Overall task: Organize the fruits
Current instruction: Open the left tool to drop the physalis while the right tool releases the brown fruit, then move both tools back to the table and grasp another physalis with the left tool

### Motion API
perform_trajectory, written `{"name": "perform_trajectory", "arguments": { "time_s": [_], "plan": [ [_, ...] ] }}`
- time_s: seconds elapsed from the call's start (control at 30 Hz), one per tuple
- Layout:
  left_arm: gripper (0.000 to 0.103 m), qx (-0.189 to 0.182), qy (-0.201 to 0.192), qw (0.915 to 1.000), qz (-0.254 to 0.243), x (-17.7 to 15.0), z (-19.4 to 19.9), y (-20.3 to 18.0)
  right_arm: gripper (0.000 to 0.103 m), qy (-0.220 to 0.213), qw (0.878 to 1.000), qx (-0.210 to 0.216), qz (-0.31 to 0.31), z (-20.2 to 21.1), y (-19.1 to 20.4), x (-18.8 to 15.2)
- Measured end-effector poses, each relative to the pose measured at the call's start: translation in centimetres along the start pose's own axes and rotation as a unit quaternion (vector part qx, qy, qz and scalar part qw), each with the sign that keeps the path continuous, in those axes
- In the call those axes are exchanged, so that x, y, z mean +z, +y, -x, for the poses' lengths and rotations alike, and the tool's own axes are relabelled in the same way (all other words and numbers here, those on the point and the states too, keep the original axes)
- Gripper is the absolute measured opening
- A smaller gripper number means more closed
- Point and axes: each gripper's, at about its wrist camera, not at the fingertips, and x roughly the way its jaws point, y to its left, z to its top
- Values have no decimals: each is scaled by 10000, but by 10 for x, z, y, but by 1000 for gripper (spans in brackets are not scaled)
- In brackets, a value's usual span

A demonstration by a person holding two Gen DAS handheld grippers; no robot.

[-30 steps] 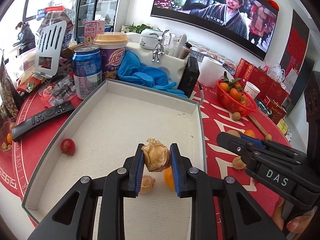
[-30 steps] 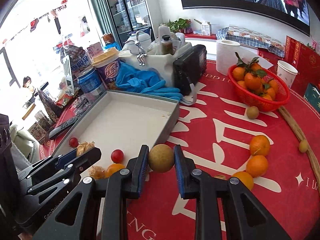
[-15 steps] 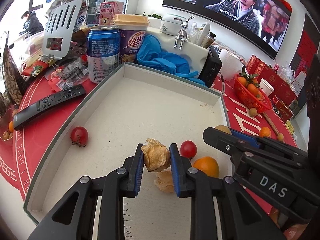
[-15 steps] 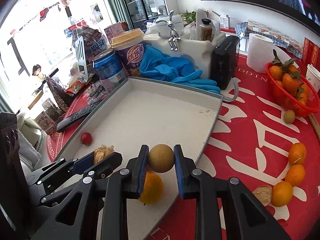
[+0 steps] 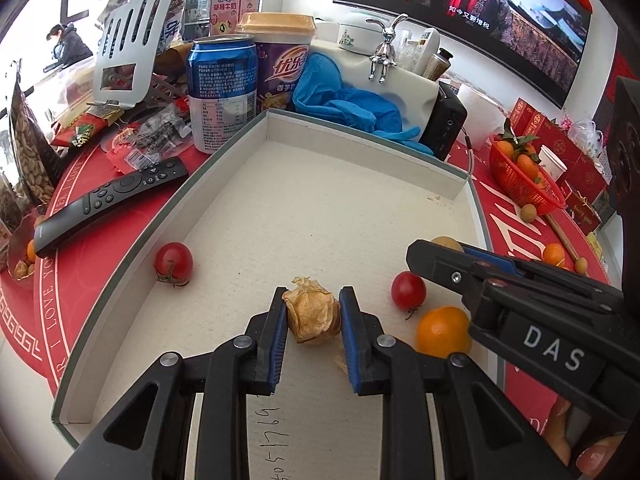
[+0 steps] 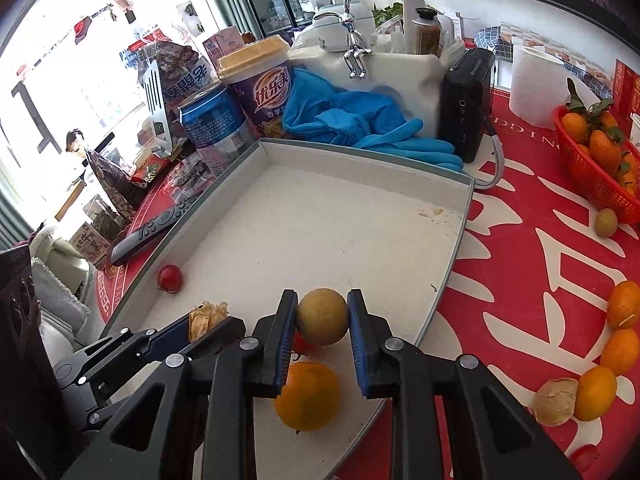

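My left gripper (image 5: 313, 312) is shut on a papery husked fruit (image 5: 312, 315), held just over the floor of the shallow grey tray (image 5: 168, 216). My right gripper (image 6: 322, 317) is shut on a round yellow-brown fruit (image 6: 322, 317) above the tray's near right part. On the tray floor lie an orange (image 5: 442, 331) (image 6: 307, 395), a cherry tomato (image 5: 408, 289) beside it and another cherry tomato (image 5: 173, 258) (image 6: 170, 277) by the left wall. A second husk is mostly hidden under the left fingers. The right gripper (image 5: 440, 256) shows in the left wrist view, the left gripper (image 6: 208, 322) in the right wrist view.
On the red cloth right of the tray lie loose oranges (image 6: 622, 305), a husked fruit (image 6: 555, 401) and a small green fruit (image 6: 605, 222). A red basket (image 6: 600, 184) holds more oranges. Behind and left of the tray stand a blue can (image 5: 222, 92), a purple cup (image 5: 282, 68), blue gloves (image 5: 344, 100) and a remote (image 5: 108, 200).
Both grippers have moved in over the tray and sunk a little, each still holding its fruit. The right one came from over the red cloth to above the orange.
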Motion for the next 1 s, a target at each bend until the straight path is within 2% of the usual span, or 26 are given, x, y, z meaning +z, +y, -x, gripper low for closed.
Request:
{"name": "perform_trajectory", "arguments": {
  "time_s": [0.1, 0.17, 0.23, 0.27, 0.33, 0.4, 0.43, 0.47, 0.53, 0.63, 0.8, 0.9, 1.0],
  "plan": [
    [32, 86, -31, 10000, -25, 0, 1, -1, 26, -16, 10000, -11, 21, -1, 3, 2],
    [47, 134, -33, 9999, -8, 1, 2, -1, 27, 21, 10000, 24, 21, -3, 4, 3],
    [79, 168, -134, 9997, 68, 2, 7, 0, 27, 80, 10000, 35, -14, -4, 3, 4],
    [83, 195, -224, 9995, 97, 3, 11, 0, 27, 103, 9999, 31, -32, -4, 2, 4],
    [84, 292, -345, 9989, 97, 2, 14, 0, 27, 111, 9999, 27, -54, -3, 1, 5],
    [84, 296, -308, 9991, 62, 3, 13, -1, 27, 63, 9999, 44, -64, 1, 0, 6],
    [84, 287, -312, 9991, 65, 3, 13, -1, 33, 41, 9999, 90, -71, 3, -1, 7],
    [84, 278, -338, 9990, 93, 3, 14, -1, 65, 15, 9998, 166, -92, 6, -2, 8],
    [85, 197, -427, 9988, 159, 3, 19, -1, 103, -226, 9985, 452, -186, 17, -5, 9],
    [86, 65, -695, 9974, 178, 5, 30, -6, 103, -451, 9978, 434, -229, 35, -6, 11],
    [87, -243, -1112, 9935, -67, 4, 51, -26, 103, -780, 9959, 152, -432, 69, -23, 9],
    [88, -495, -1169, 9914, -307, 0, 57, -44, 103, -890, 9942, -97, -600, 87, -44, 0],
    [88, -909, -1075, 9886, -525, -3, 59, -65, 103, -974, 9900, -414, -933, 104, -71, -15]
  ]
}}
